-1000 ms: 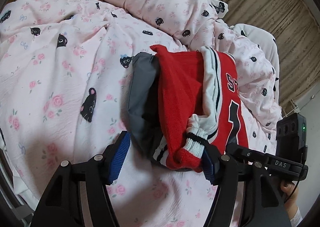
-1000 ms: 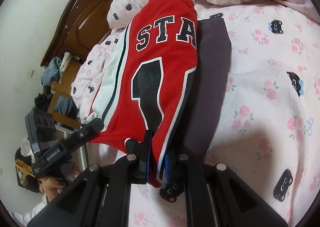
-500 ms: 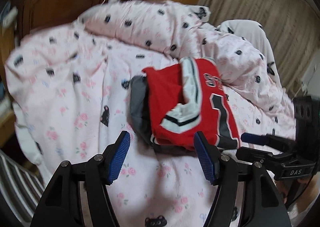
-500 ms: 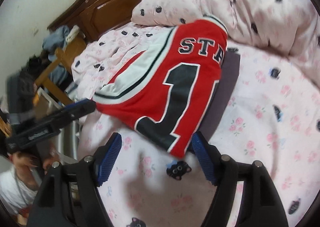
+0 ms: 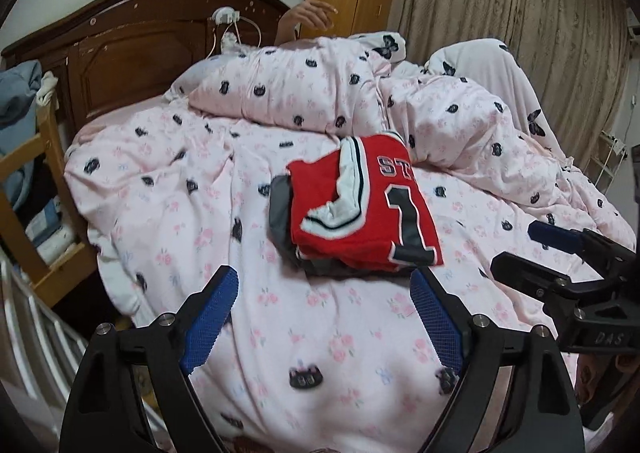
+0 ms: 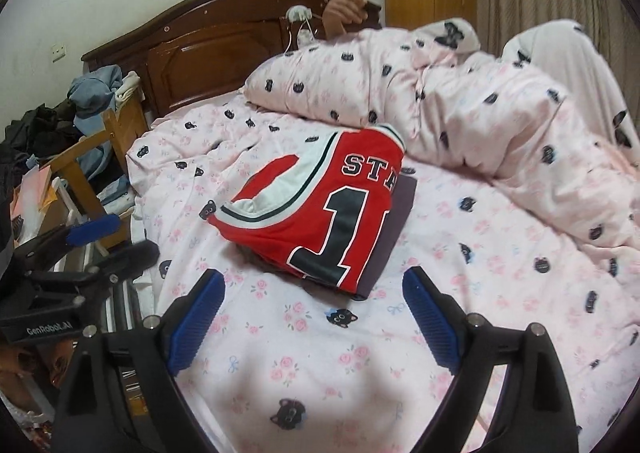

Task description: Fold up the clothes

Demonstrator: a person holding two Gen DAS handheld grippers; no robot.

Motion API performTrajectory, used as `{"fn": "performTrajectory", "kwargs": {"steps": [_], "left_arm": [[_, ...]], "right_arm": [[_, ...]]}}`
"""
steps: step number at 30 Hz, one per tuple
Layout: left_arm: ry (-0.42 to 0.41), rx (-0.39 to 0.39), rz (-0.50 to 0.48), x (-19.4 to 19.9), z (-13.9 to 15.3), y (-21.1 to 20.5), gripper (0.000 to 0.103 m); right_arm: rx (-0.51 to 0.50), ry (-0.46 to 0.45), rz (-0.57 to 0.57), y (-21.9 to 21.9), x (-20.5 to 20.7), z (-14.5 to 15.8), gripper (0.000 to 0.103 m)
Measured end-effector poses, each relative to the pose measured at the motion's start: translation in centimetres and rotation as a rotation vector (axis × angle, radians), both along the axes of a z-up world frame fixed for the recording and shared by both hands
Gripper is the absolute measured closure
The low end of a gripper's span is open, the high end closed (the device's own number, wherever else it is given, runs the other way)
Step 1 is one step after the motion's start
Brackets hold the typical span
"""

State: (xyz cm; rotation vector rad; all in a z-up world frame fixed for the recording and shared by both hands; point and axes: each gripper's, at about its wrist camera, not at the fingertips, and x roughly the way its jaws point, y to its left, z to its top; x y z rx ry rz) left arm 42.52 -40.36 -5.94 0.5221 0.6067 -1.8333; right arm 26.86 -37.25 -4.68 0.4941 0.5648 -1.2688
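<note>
A wooden chair (image 6: 100,157) heaped with clothes stands at the far left beside the bed. The left gripper (image 5: 324,317) hovers with its blue-padded fingers (image 5: 210,317) spread wide, holding nothing. Just ahead, the folded red jersey (image 5: 360,209) lies on a folded grey garment (image 5: 280,213) on the pink quilt (image 5: 180,213). The right gripper (image 6: 316,323) hangs nearby, spread wide and empty, apart from the jersey.

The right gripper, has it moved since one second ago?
Yes. The right gripper has let go of the red jersey and drawn back from it; the jersey lies folded on the bed, jaws open.
</note>
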Motion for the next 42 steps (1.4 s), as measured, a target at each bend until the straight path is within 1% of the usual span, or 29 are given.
{"fn": "performTrajectory", "kwargs": {"steps": [4, 8, 12, 22, 25, 35, 42], "left_arm": [[-0.021, -0.008, 0.000, 0.0, 0.5, 1.8, 0.018], [-0.024, -0.009, 0.005, 0.4, 1.1, 3.2, 0.017], [-0.026, -0.020, 0.006, 1.0, 1.8, 4.1, 0.017], [-0.053, -0.059, -0.026, 1.3, 3.3, 6.0, 0.017], [-0.060, -0.076, -0.031, 1.3, 3.8, 6.6, 0.017], [-0.065, -0.098, -0.040, 1.2, 4.6, 7.6, 0.017], [-0.059, -0.096, -0.044, 1.1, 4.7, 7.8, 0.017]], "right_arm": [[-0.024, -0.001, -0.014, 2.1, 0.4, 1.1, 0.011], [-0.033, -0.031, -0.028, 3.8, 0.2, 1.8, 0.011], [-0.043, -0.054, -0.039, 5.0, 0.1, 2.6, 0.011], [-0.069, -0.066, -0.041, 7.7, 0.5, 4.0, 0.010], [-0.077, -0.067, -0.045, 8.3, 0.5, 4.4, 0.010], [-0.091, -0.064, -0.046, 9.6, 0.7, 5.2, 0.010], [-0.088, -0.062, -0.045, 9.9, 0.8, 5.3, 0.010]]}}
